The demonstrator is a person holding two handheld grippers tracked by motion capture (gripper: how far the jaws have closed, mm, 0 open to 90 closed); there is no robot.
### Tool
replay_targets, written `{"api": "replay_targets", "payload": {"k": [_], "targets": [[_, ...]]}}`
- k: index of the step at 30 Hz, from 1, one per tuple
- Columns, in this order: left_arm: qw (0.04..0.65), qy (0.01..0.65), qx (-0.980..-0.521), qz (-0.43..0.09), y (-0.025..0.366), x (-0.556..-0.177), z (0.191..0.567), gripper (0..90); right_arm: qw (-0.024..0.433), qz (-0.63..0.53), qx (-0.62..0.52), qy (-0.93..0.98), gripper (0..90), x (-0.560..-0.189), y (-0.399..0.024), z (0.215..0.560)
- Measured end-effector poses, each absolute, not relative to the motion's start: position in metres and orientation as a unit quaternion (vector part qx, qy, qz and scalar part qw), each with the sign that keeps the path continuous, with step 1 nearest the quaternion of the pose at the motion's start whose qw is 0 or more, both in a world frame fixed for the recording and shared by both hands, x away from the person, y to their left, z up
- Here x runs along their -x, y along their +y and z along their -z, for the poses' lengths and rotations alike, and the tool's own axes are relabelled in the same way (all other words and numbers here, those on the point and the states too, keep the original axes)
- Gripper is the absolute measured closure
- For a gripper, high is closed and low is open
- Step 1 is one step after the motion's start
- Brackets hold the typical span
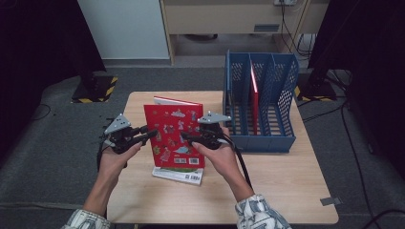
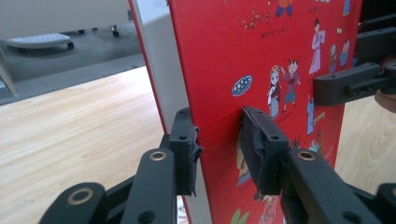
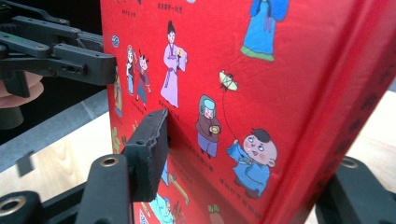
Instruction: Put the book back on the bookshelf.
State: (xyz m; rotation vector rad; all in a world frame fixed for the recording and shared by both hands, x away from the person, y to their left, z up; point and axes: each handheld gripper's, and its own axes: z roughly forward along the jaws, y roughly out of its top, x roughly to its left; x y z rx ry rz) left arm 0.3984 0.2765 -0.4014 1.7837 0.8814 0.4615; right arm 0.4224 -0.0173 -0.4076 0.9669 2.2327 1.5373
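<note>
Book (image 1: 174, 136), red, held upright mid-bench, left gripper (image 1: 152, 133) fingers (image 2: 187, 149) clamped on its left edge, right gripper (image 1: 185, 137) fingers (image 3: 149, 149) clamped on its right spine edge. Second book (image 1: 179, 174) lies flat just under it. Blue file rack (image 1: 260, 102) stands far right holding another red book (image 1: 254, 98), with bare bench (image 1: 286, 191) near right.

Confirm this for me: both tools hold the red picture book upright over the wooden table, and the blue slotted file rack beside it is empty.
Not quite: the blue slotted file rack is not empty. The high view shows a thin red book standing in one of its slots. The rest holds: left tool and right tool hold the red picture book upright over the wooden table.
</note>
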Motion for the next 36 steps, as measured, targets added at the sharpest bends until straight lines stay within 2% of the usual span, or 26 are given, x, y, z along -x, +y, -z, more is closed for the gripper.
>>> {"api": "replay_targets", "payload": {"k": [8, 17, 36], "targets": [[0.524, 0.365, -0.742, -0.205, 0.273, -0.399, 0.406, 64.3, 0.158, -0.532, -0.322, 0.767, 41.9, -0.425, -0.018, 0.409], [0.518, 0.353, -0.752, -0.202, 0.27, -0.387, 0.416, 63.2, 0.186, -0.514, -0.291, 0.785, 46.0, -0.411, -0.02, 0.412], [0.527, 0.36, -0.742, -0.204, 0.266, -0.381, 0.424, 55.8, 0.17, -0.529, -0.281, 0.782, 47.0, -0.402, -0.024, 0.409]]}}
